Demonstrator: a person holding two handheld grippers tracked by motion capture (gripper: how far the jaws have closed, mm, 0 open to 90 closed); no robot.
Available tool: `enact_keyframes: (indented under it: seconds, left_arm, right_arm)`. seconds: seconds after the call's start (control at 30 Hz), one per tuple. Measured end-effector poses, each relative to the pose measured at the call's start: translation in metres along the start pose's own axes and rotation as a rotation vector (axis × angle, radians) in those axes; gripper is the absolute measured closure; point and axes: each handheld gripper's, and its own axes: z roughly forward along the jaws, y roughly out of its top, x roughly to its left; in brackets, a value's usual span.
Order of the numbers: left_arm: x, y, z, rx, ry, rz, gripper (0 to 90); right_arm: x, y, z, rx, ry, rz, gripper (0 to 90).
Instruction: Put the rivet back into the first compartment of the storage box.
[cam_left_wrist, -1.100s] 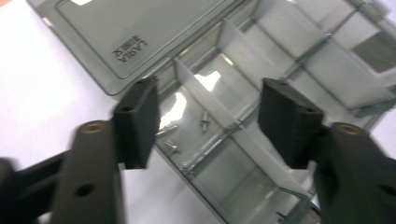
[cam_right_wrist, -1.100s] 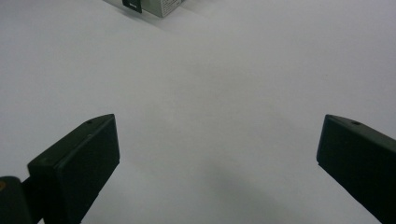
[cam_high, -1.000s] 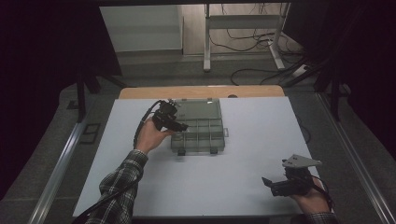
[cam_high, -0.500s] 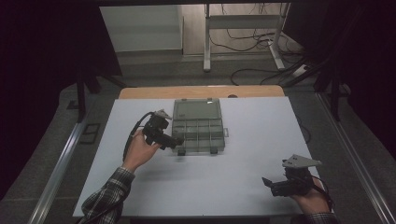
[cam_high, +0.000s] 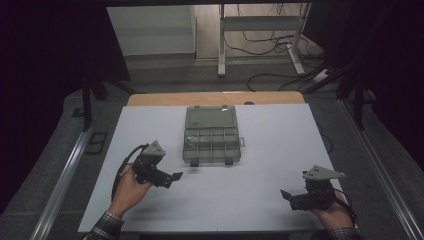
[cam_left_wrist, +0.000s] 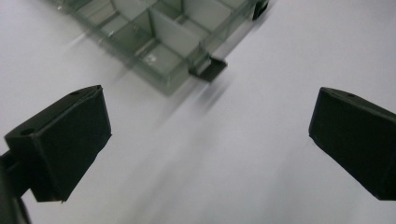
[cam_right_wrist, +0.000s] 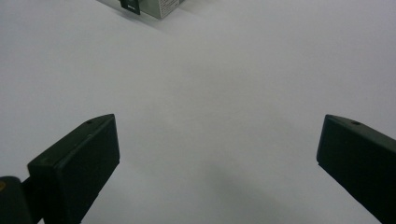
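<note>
The left gripper (cam_high: 176, 176) hovers over the white table (cam_high: 260, 195) with its 2 jaws spread wide and nothing between them; they have just been opening. Just beyond it, toward the table's middle, lies the clear compartment box (cam_high: 212, 135), its lid folded back flat and its 2 black latches facing the person. The right gripper (cam_high: 285, 195) rests near the table's front right corner, jaws also wide apart and empty, well apart from the box.

1 clear compartment box (cam_high: 212, 135), 2 black latches (cam_high: 194, 163), 2 hand-held tools (cam_high: 176, 177), 1 white table (cam_high: 260, 185)
</note>
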Motion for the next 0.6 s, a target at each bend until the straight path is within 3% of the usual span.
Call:
enact_keyframes:
  seconds: [0.27,0.4,0.5,0.6]
  left_arm:
    - [-0.009,-0.038,-0.024,0.005,0.082,-0.053,0.0]
    - [-0.013,-0.057,-0.034,0.007,0.143,-0.064,0.0]
    - [-0.013,-0.067,-0.039,-0.003,0.128,-0.104,0.0]
    - [-0.014,-0.072,-0.039,0.025,0.138,-0.104,0.0]
  right_arm:
    - [0.0,0.0,0.0,0.005,0.003,0.0,0.0]
    - [0.0,-0.001,0.001,0.007,-0.002,0.001,0.0]
    - [0.0,-0.001,0.001,0.008,-0.004,0.004,0.0]
    - [0.0,-0.001,0.001,0.013,-0.007,0.003,0.0]
